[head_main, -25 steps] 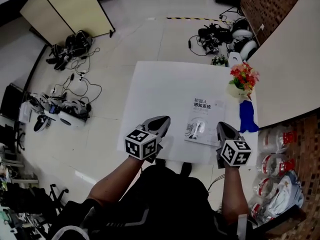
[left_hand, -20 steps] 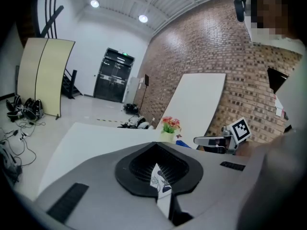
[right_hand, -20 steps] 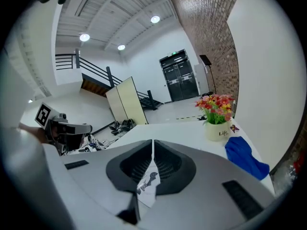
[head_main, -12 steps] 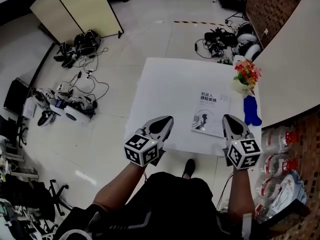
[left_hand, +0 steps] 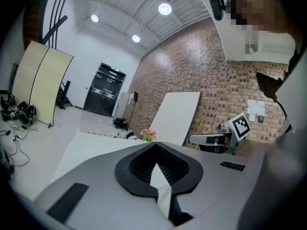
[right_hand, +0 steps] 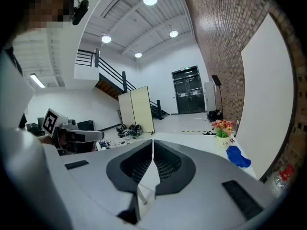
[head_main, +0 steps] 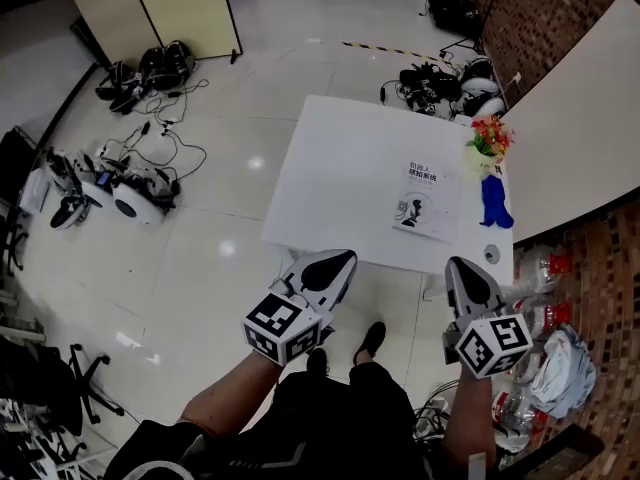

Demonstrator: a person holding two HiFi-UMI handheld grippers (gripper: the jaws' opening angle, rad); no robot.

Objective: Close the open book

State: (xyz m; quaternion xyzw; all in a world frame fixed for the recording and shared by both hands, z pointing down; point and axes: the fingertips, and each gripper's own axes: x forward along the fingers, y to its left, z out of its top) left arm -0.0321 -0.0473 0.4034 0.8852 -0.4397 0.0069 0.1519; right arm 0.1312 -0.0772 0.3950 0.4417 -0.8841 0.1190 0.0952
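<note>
Left gripper (head_main: 333,265) and right gripper (head_main: 467,276) are backing off from the table (head_main: 340,168), both clamped shut, empty; book (head_main: 428,200) is lying closed, looking done.

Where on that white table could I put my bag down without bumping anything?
The left half of the table is bare, from its left edge across to the book. The right side is crowded: flowers at the far corner, a blue cloth nearer, the book beside them.
</note>
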